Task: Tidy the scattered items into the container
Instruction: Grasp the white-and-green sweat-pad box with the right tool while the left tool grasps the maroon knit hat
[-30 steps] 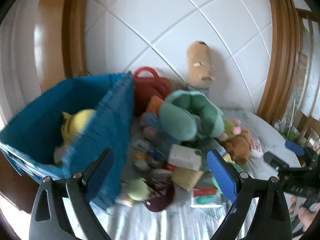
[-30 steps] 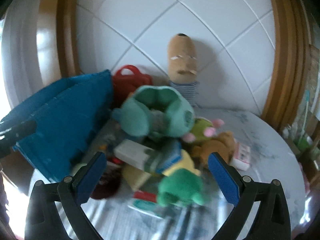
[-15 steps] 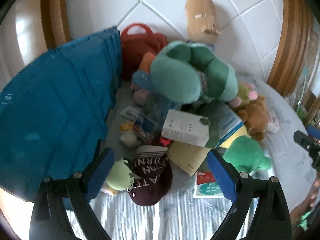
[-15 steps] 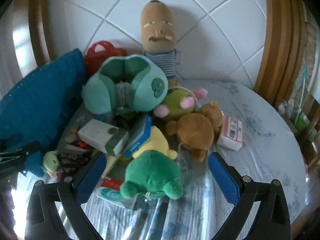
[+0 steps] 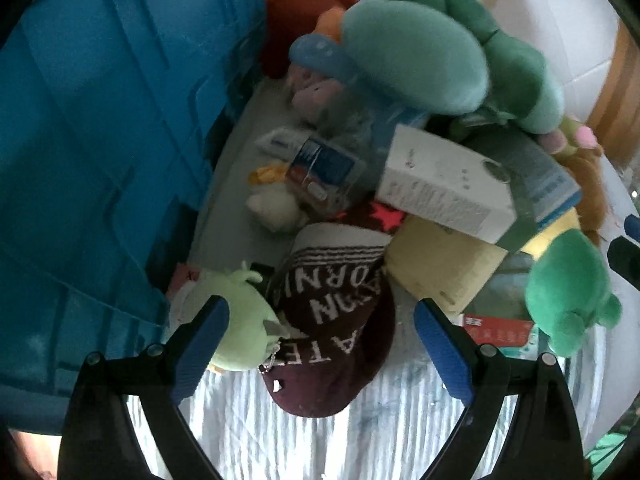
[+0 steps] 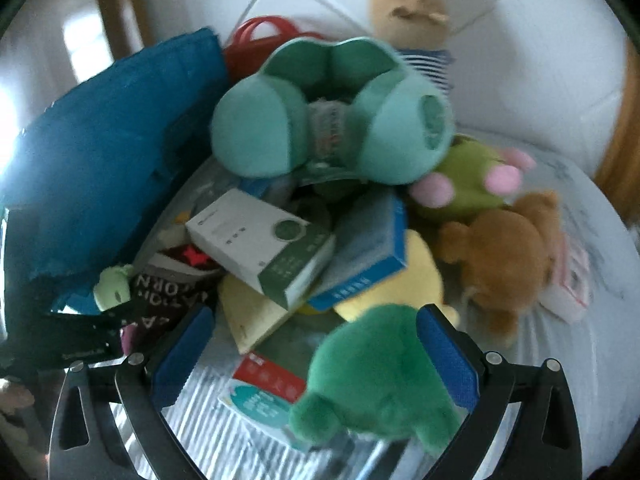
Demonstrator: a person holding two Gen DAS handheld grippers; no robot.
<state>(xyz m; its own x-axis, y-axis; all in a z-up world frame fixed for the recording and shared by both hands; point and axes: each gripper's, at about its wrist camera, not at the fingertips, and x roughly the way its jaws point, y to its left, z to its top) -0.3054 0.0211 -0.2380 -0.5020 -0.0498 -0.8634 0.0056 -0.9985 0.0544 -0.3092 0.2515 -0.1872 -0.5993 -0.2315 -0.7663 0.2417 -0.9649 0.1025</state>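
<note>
A blue plastic crate (image 5: 92, 128) stands at the left; it also shows in the right wrist view (image 6: 104, 152). A pile of items lies beside it on a striped cloth. My left gripper (image 5: 320, 344) is open, low over a maroon cap (image 5: 332, 344), with a pale green plush (image 5: 244, 328) by its left finger. My right gripper (image 6: 316, 356) is open around a dark green plush (image 6: 380, 372), not closed on it. A white box (image 5: 444, 188) and a teal neck pillow (image 6: 332, 116) sit on the pile.
A brown bear plush (image 6: 508, 260), a lime plush with pink ears (image 6: 468, 184), a blue-edged box (image 6: 368, 256), a yellow pad (image 5: 440, 268), a red bag (image 5: 308, 0) and a tan doll (image 6: 408, 0) against the tiled wall. Wooden frames flank the wall.
Both grippers have moved down and forward toward the pile. The left now hovers over the maroon cap; the right now straddles the dark green plush.
</note>
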